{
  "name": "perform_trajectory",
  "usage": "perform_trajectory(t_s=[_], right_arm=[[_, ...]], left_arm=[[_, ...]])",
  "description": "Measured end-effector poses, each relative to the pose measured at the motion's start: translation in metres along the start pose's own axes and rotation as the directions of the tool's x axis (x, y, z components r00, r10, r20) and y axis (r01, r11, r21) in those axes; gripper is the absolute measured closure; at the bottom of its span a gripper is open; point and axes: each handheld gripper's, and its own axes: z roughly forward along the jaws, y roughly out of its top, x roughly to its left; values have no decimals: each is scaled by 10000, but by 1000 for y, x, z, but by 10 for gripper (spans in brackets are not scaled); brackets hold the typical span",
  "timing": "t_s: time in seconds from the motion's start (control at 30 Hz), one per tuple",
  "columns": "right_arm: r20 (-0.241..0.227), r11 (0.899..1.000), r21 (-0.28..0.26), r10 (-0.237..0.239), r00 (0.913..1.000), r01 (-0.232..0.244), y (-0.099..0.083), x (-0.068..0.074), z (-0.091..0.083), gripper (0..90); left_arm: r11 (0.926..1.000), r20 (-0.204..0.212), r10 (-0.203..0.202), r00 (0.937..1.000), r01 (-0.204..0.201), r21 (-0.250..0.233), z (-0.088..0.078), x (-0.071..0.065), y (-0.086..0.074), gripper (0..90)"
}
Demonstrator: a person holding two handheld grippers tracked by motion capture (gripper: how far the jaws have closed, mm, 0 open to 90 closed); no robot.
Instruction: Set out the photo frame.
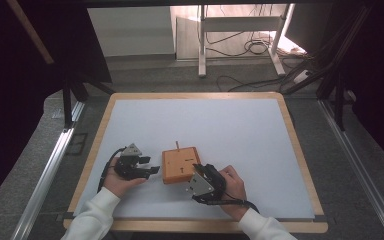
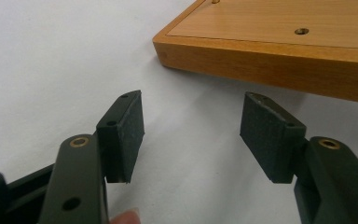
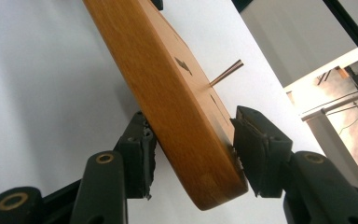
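No readable writing or brand on anything we can see.

Count: one wooden block [image 1: 180, 165], two tools, one thin peg [image 1: 177, 145] standing up from the block's far edge.

Block is a flat square slab, orange-brown, rounded corners, inset top panel with a few small dark holes and slots. It lies flat on the white sheet [image 1: 205, 125], at about 6 o'clock from the sheet's middle, near the front edge.

Right tool [image 1: 196, 176] sits at the block's 4 o'clock corner. In the right gripper view [image 3: 193, 154] its jaws are clamped on that corner, one pad on the top face, the other on the underside or edge; exact contact on the lower pad we cannot tell.

Left tool [image 1: 150, 167] is at the block's 9 o'clock, just beside it, not touching. In the left gripper view [image 2: 193, 135] the jaws stand wide apart with nothing between them, only bare sheet; block edge lies ahead at 1 o'clock.

Surface: white sheet over a light wooden table [image 1: 300, 150] with a raised rim. Grey carpet around it, aluminium rails [image 1: 50, 170] at either side. At 12 o'clock, a white frame stand [image 1: 202, 45] and loose black cables [image 1: 250, 47] on the floor. Dark curtains on both flanks.
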Motion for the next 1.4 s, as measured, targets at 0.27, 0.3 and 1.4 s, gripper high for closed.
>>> perform_trajectory(t_s=[0.27, 0.3, 1.4], right_arm=[[64, 10000, 40, -85, 9999, 85, 4, -5, -1, 524], [55, 9999, 80, -64, 10000, 64, 5, -6, -1, 526], [-679, 9926, 707, -943, 9932, 990, 31, -31, 6, 610]], left_arm=[[10000, 83, -37, 10000, 37, 29, 0, 1, 0, 387], [10000, 91, -44, 9999, 44, 35, 0, 1, 0, 386], [9999, 141, -139, 9998, 138, 41, 1, 3, -2, 383]])
